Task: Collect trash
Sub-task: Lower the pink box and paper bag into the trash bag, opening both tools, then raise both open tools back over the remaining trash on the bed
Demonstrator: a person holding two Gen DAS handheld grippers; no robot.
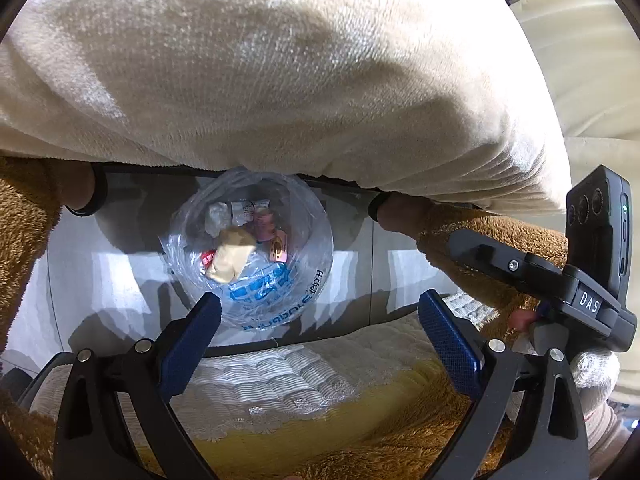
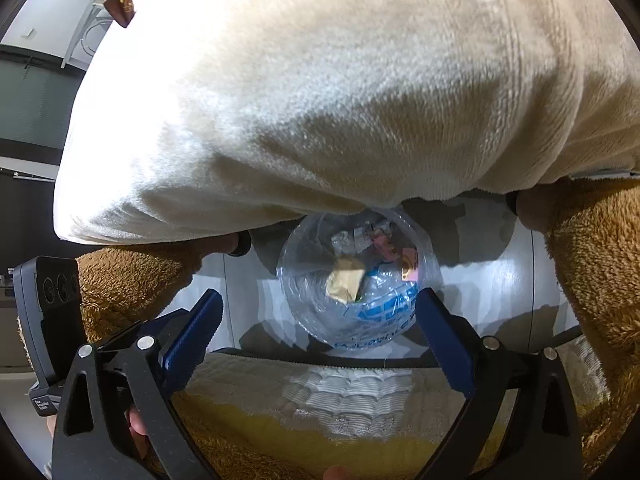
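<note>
Blue pads stand wide apart on the left hand-held gripper [image 1: 320,320] and the right hand-held gripper [image 2: 320,318]; both are released and hold nothing. Below them on the grey floor [image 1: 112,280] sits the clear trash bag [image 1: 250,250], with crumpled paper and wrappers [image 1: 232,256] inside. A cream blanket [image 1: 280,80] hangs above it.

Clear trash bag [image 1: 256,256] on floor, open (crumpled wrappers [image 1: 230,260] inside).
</note>
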